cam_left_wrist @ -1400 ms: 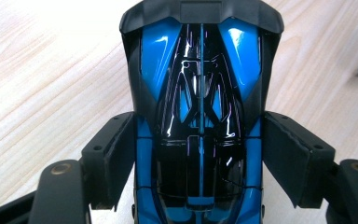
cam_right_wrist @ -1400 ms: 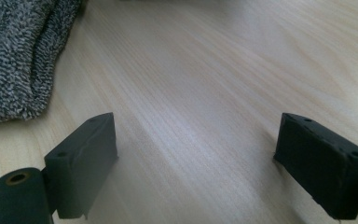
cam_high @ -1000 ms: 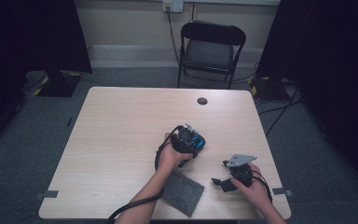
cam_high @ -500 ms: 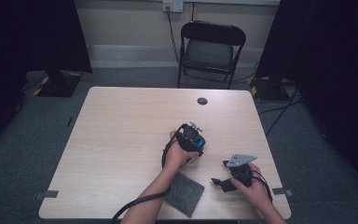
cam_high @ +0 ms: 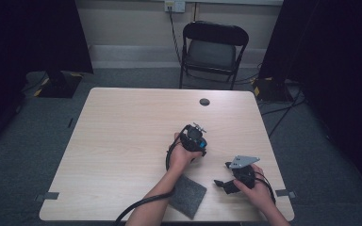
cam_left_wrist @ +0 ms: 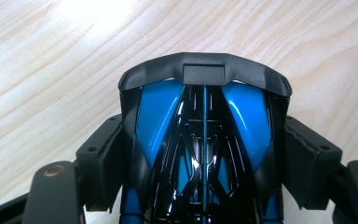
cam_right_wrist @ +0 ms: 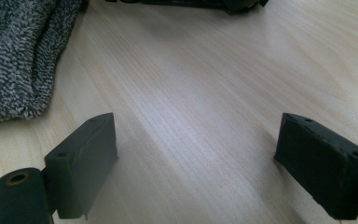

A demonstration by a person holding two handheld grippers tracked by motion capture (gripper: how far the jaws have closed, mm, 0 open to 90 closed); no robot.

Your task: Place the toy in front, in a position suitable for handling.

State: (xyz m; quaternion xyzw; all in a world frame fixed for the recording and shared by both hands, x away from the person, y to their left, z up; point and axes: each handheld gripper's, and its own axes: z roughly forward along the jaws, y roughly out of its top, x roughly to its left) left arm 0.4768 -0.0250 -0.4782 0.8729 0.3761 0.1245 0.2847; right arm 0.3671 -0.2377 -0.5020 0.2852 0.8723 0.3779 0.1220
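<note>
A glossy blue and black plastic object (cam_left_wrist: 242, 112) lies on the light wooden table (cam_high: 122, 141), right of its middle. My left gripper (cam_high: 194, 139) points down over it. In the left gripper view both pads (cam_left_wrist: 105, 163) sit against the object's sides. The jaws have just been closing with the object between them. My right gripper (cam_high: 226, 182) rests near the table's front right corner, open, with bare wood between its pads (cam_right_wrist: 86, 158). A grey knitted cloth (cam_high: 188, 195) lies flat at the front edge between the two forearms, and the cloth (cam_right_wrist: 18, 56) sits left of the right jaws.
A small black round disc (cam_high: 204, 101) is set in the table near its far edge. A black folding chair (cam_high: 214, 47) stands behind the table. A cable (cam_high: 141, 205) trails from the left gripper off the front edge.
The left hand has barely shifted over the object. The right hand and the cloth have stayed where they were.
</note>
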